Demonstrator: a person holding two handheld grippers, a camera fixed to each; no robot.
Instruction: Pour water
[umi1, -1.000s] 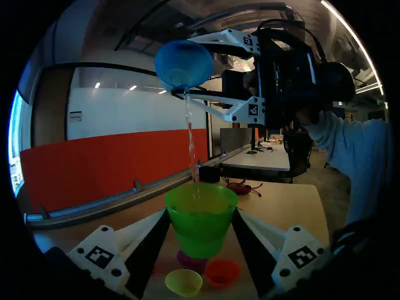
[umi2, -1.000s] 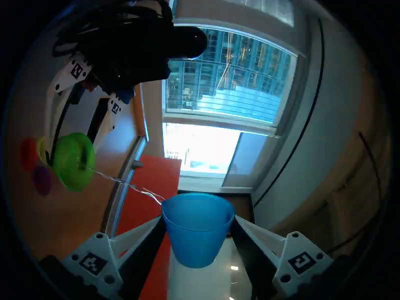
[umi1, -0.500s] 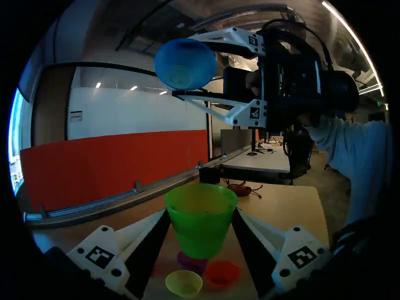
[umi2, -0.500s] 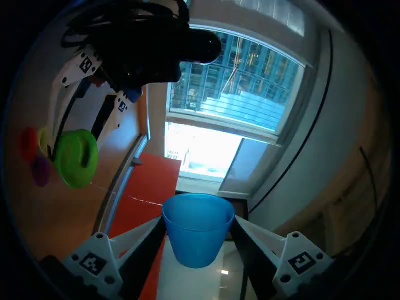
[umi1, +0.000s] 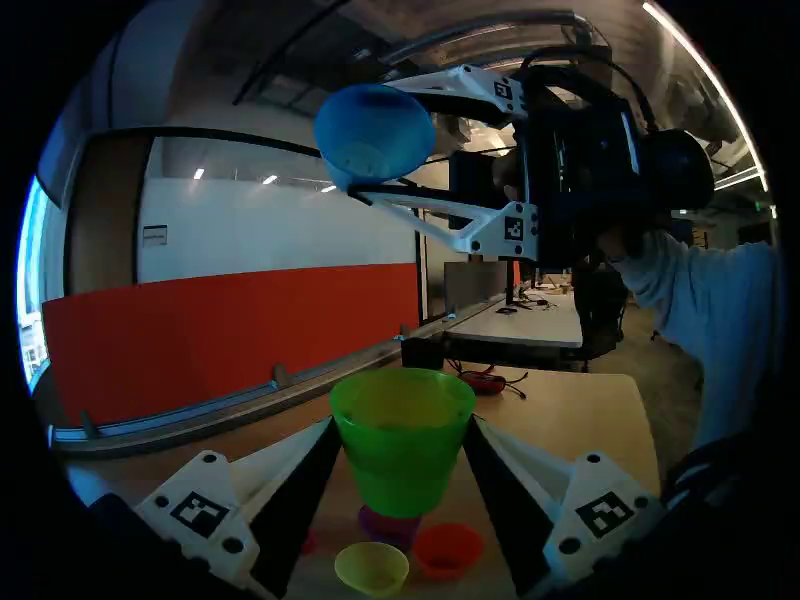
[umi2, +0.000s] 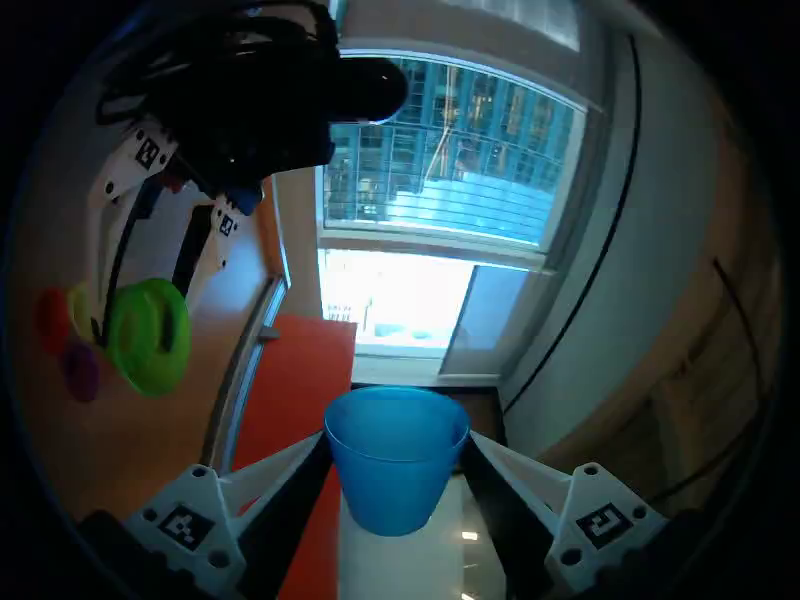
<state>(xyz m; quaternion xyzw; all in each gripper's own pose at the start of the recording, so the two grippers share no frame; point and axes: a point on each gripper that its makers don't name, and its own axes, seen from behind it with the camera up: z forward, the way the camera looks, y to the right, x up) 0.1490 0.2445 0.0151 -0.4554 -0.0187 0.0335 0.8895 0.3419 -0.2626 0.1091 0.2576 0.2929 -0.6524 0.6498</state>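
The right gripper (umi2: 397, 455) pinches the tipped blue cup (umi1: 372, 130) above the green cup (umi1: 402, 445) pinched by the left gripper (umi1: 400, 470), so I'd level it slowly and let any drips land inside.

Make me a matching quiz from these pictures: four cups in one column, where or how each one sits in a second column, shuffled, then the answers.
Column one:
1. blue cup
2. green cup
3. yellow cup
4. orange cup

Column two (sides as in the left gripper view):
A. on the table, right of the yellow one
B. held upright, low over the table
C. held high, tipped on its side
D. on the table, left of the orange one

Pairs: 1-C, 2-B, 3-D, 4-A
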